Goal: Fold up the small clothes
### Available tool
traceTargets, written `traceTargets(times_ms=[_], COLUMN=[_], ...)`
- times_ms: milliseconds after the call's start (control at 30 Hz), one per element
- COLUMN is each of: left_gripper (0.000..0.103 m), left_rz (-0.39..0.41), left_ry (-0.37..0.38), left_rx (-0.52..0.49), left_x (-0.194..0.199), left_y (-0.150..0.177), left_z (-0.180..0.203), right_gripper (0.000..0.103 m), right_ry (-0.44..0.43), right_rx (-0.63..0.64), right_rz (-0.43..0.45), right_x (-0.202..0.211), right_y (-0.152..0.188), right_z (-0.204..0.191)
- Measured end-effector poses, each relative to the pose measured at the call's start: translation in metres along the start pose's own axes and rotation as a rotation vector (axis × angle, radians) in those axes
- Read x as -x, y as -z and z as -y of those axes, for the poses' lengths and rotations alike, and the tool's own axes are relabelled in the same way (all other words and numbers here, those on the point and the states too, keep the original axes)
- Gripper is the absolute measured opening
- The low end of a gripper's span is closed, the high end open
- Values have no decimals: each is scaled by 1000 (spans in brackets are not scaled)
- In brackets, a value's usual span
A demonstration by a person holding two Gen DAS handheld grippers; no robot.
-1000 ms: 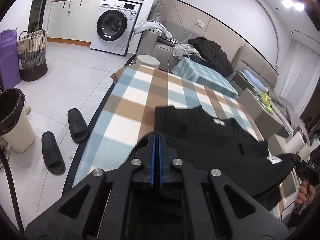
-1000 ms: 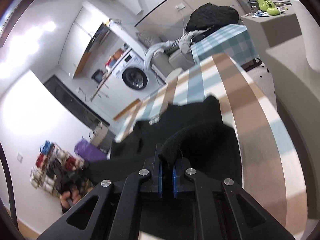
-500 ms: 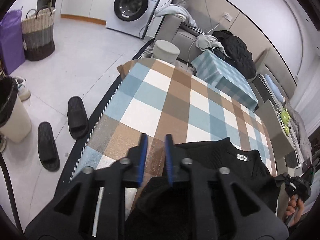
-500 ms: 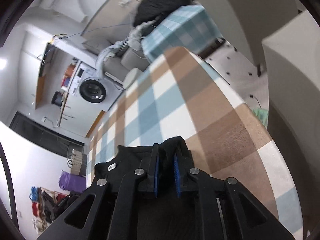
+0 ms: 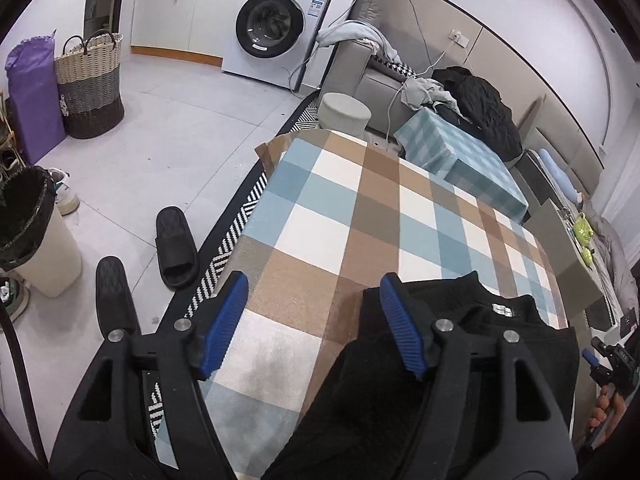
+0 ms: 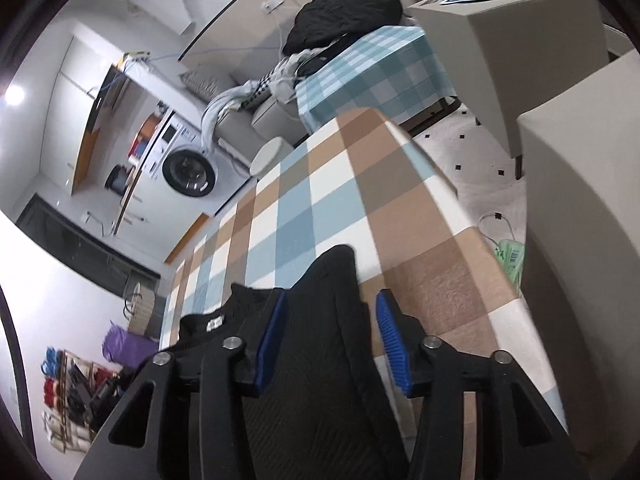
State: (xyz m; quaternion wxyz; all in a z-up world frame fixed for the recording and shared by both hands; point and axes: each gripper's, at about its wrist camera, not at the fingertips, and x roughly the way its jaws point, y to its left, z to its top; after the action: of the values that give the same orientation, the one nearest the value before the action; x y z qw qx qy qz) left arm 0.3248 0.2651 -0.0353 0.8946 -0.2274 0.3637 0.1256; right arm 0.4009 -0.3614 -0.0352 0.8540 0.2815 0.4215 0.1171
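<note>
Two claws, both just opened wide: left gripper [image 5: 312, 322] over bare checked cloth [image 5: 360, 216], black garment [image 5: 460, 344] beside its right finger; right gripper [image 6: 332, 340] straddles a released sleeve [image 6: 332, 280]. Advice: withdraw straight back without snagging the fold

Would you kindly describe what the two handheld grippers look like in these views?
The left gripper and right gripper look alike: matte black plastic bodies with triangular cut-outs, silver round screw heads at the joints, and two fingers each lined with a ribbed blue pad. A black cable curves along the left edge of the left view.
</note>
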Motion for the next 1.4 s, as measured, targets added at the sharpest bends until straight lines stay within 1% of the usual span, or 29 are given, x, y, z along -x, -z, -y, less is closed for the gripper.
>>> traceTargets(times_ms=[100, 133, 167, 233, 300, 333, 367, 400, 433, 467, 500, 533, 600, 633, 667, 733, 800, 833, 867, 933, 1000, 1033, 1067, 1100, 1167, 1233, 1300, 1333, 1400], left_gripper=[70, 73, 73, 73, 76, 79, 81, 81, 81, 81, 81, 81, 81, 81, 81, 81, 81, 81, 81, 81, 81, 81, 81, 81, 81, 81, 81, 81, 81], left_rz=[-7, -10, -15, -14, -9, -3, -1, -5, -13, -21, -24, -22, -17, -13, -11, -5, 11, 14, 17, 15, 54, 88, 96, 85, 69, 46, 15, 9, 52], left_ry=[3, 8, 11, 18, 27, 38, 51, 66, 70, 74, 78, 83, 79, 82, 86, 84, 54, 36, 30, 33, 25, 25, 30, 30, 43, 60, 41, 44, 58], left_rx=[-11, -10, -10, -10, -11, -8, -8, -17, -25, -36, -46, -55, -63, -56, -43, -16, -6, -16, -29, -49, -53, -52, -59, -67, -66, -81, -95, -87, -55], left_x=[3, 4, 4, 7, 10, 13, 15, 18, 18, 18, 19, 20, 21, 21, 21, 19, 17, 16, 16, 16, 21, 25, 26, 26, 23, 15, 7, 6, 12], left_y=[1, 1, 1, 2, 1, 2, 2, 4, 4, 5, 6, 8, 9, 9, 9, 7, 7, 8, 9, 11, 12, 12, 12, 11, 11, 12, 13, 14, 14], left_z=[2, 2, 2, 1, 0, -1, -2, -2, -2, -1, 0, 0, 1, 0, -2, -5, -8, -7, -6, -4, -3, -3, -3, -2, -1, 3, 9, 10, 7], right_gripper=[53, 53, 53, 53, 53, 53, 51, 42, 37, 28, 13, 7, 7, 6, 6, 6, 6, 6, 9, 11, 11, 12, 14, 19, 24, 25, 31, 33, 35], right_ry=[29, 37, 41, 59, 65, 67, 65, 58, 51, 52, 43, 22, -37, -42, -32, -10, 12, 23, 27, 19, 24, 23, 24, 27, 29, 27, 31, 30, 31], right_rx=[30, 41, 45, 44, 47, 46, 47, 54, 67, 84, 100, 116, 115, 108, 94, 67, 67, 63, 49, 18, 2, 3, 4, 4, 5, 13, 13, 8, 1], right_rz=[-11, -14, -20, -34, -36, -37, -41, -41, -35, -23, -13, 4, 70, 97, 124, 126, 94, 74, 58, 36, 29, 31, 30, 27, 25, 22, 18, 19, 28], right_x=[-10, -14, -19, -27, -37, -40, -44, -45, -46, -46, -46, -43, -30, -25, -19, -18, -24, -27, -30, -34, -34, -33, -32, -31, -29, -28, -26, -25, -21], right_y=[2, 2, 1, 0, -1, -1, 0, 0, 1, 2, 2, 2, 1, 1, -1, -3, -4, -4, -4, -4, -4, -3, -2, -1, 1, 3, 5, 5, 6], right_z=[-6, -7, -7, -6, -6, -6, -7, -9, -11, -14, -17, -20, -22, -21, -20, -17, -16, -16, -14, -9, -5, -4, -4, -3, -2, -2, -2, -2, -1])
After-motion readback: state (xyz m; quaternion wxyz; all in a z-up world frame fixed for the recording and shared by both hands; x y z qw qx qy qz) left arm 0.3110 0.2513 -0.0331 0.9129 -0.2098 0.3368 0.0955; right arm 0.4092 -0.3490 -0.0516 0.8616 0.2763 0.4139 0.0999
